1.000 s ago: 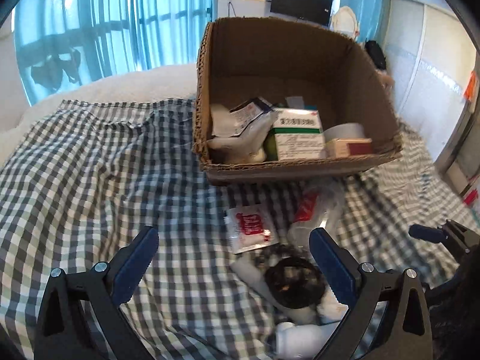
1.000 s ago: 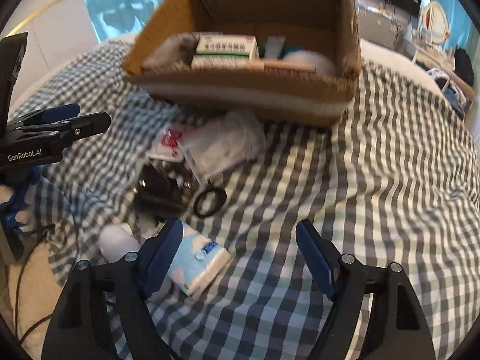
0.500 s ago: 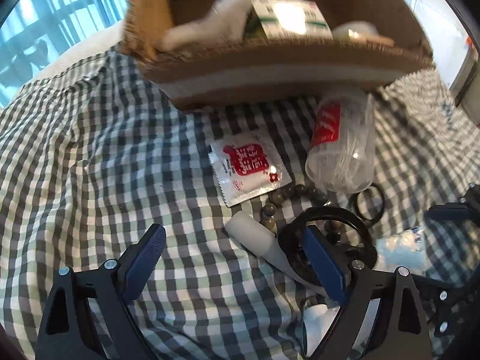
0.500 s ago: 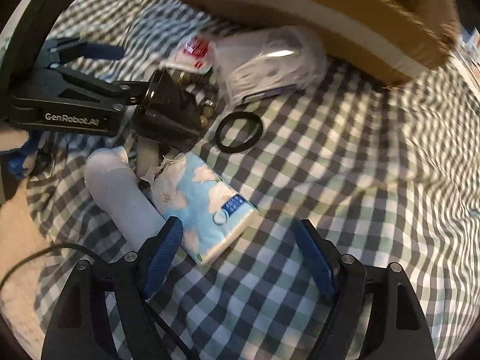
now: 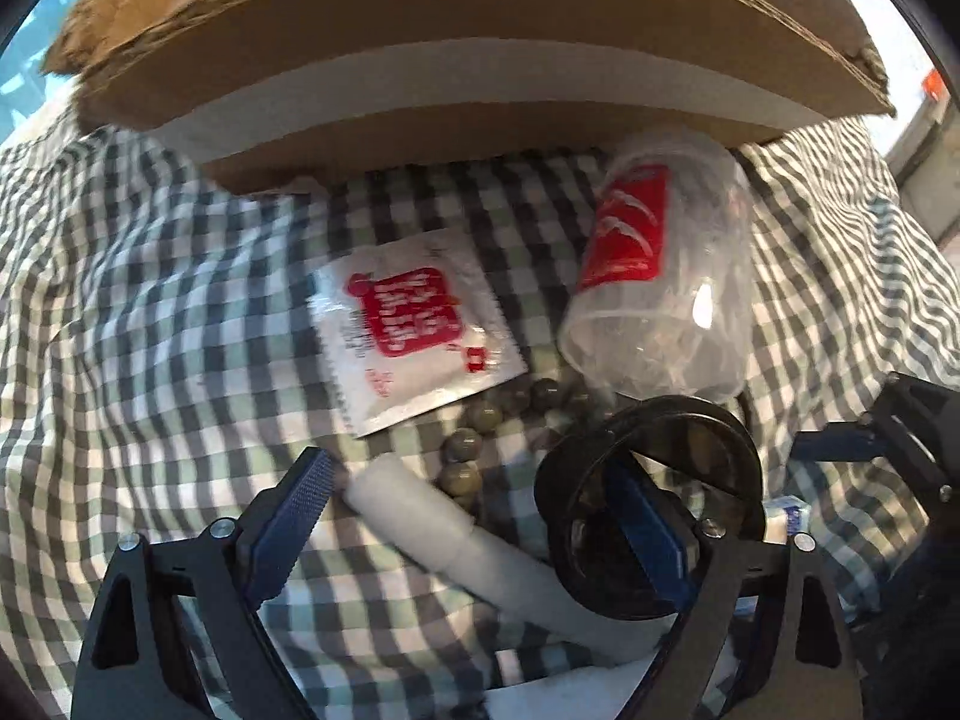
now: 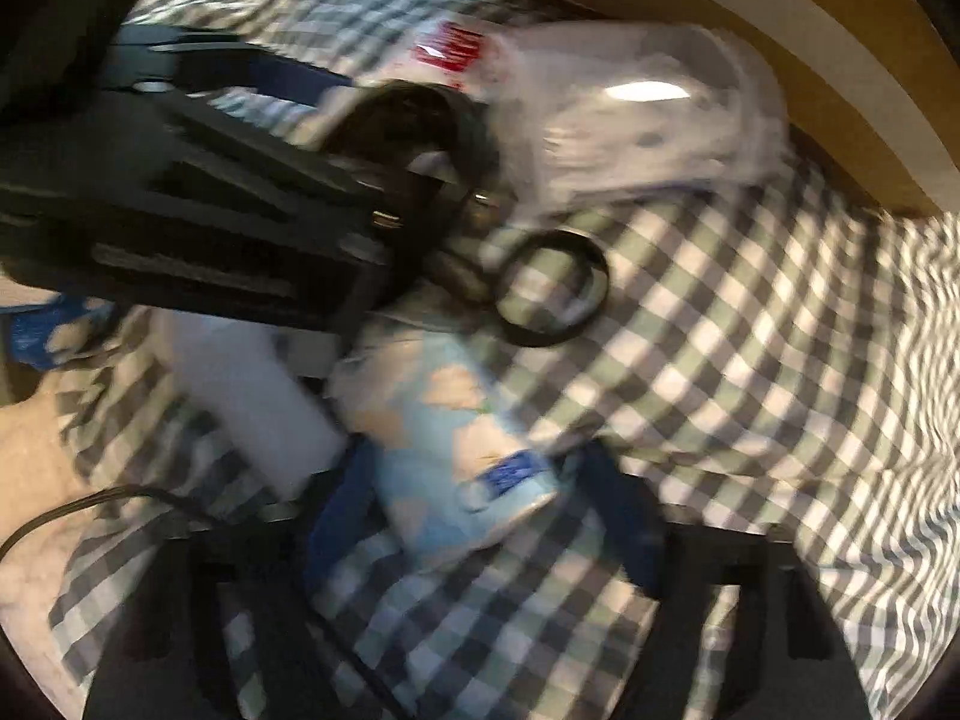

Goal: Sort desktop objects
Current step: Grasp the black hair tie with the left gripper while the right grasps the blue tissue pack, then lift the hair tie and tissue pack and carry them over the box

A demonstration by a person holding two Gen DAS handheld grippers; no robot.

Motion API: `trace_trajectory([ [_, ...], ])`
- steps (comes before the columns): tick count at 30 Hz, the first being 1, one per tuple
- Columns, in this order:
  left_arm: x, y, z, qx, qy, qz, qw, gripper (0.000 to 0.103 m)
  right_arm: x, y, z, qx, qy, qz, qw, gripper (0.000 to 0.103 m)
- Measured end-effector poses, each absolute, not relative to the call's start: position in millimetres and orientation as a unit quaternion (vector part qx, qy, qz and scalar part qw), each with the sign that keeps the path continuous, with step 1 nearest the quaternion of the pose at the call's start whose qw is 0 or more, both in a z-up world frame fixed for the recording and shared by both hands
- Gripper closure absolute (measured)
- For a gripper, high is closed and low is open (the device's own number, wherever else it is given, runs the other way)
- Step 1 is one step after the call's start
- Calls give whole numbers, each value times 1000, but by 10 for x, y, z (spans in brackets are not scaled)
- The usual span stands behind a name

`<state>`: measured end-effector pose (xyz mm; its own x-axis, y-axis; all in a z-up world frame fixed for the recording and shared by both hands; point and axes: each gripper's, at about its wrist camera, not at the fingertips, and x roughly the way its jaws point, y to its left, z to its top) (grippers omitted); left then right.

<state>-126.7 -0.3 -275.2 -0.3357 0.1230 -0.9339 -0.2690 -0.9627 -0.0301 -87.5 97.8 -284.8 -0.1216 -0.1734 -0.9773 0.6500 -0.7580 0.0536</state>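
Note:
My left gripper (image 5: 474,498) is open, low over the checked cloth, its jaws on either side of a white tube (image 5: 456,540). Its right finger (image 5: 648,540) sits inside a black round holder (image 5: 648,504). Ahead lie dark beads (image 5: 480,444), a white sachet with a red label (image 5: 414,324) and a clear plastic cup with a red label (image 5: 660,282). My right gripper (image 6: 480,516) is open around a light blue tissue pack (image 6: 456,450); this view is blurred. The cardboard box (image 5: 468,48) stands just behind.
A black ring (image 6: 552,288) lies on the cloth beside the tissue pack. The checked cloth (image 6: 750,360) spreads to the right. A black cable (image 6: 90,504) runs at the lower left. The right gripper's body shows at the right edge of the left wrist view (image 5: 900,444).
Both grippers have dropped lower and moved forward into the pile. The left now straddles the white tube and the black holder. The right now has the tissue pack between its fingers.

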Motion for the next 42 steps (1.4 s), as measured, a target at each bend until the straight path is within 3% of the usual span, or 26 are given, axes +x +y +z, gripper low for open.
trace_trajectory([
  [2,-1239,61,-2762,-564,72,812,133,24,-826,972,-2824,590,209,-727,283,49],
  [6,-1200,35,-2707,-553,69,821,125,69,-787,1062,-2713,576,194,-744,277,60],
  [9,-1174,-56,-2592,-538,44,833,120,87,-754,1140,-2613,564,185,-760,265,65],
  [26,-891,-434,-1854,-457,-4,880,128,88,-743,1834,-2134,491,123,-841,190,70],
  [42,-797,-295,-1498,-384,-26,912,143,92,-752,1675,-1652,397,71,-900,162,70],
])
